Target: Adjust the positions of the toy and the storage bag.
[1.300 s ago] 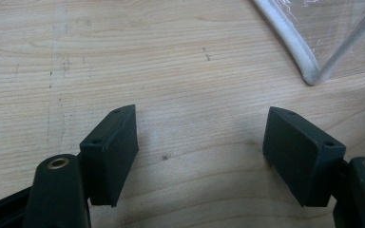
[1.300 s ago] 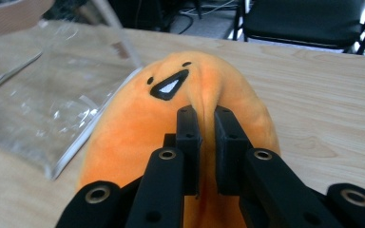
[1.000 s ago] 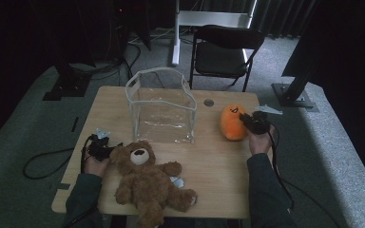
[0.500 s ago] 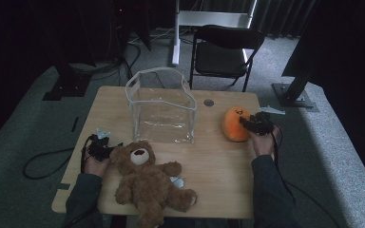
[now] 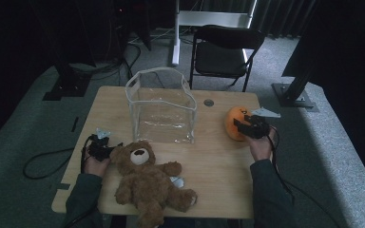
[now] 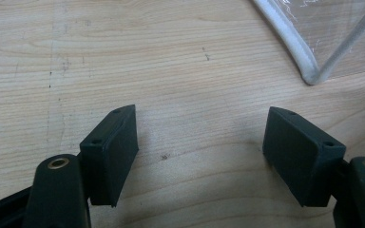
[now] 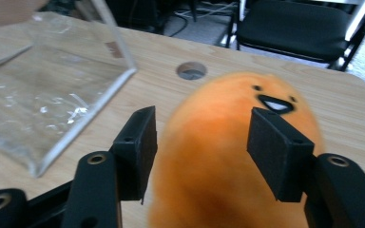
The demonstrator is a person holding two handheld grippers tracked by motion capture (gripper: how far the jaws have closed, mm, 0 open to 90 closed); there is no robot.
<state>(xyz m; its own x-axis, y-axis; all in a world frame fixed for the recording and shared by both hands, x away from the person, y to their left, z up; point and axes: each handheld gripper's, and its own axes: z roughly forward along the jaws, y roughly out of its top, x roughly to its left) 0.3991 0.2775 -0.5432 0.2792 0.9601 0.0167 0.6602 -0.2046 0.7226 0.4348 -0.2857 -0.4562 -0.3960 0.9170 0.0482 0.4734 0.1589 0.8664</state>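
Facing the orange plush toy (image 7: 228, 156), right gripper (image 7: 199, 130) jaws just opened, toy between them; left gripper (image 6: 199, 152) jaws wide over bare table (image 6: 76, 57).

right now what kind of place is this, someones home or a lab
Probably a lab or recording studio, not a home: dark curtains surround the space, a lone wooden table stands on grey carpet, and metal stand bases and cables sit around it.

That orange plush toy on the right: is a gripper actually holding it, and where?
Not held. The right gripper has just opened; its jaws flank the orange plush toy without pressing. The left gripper is open over bare table.
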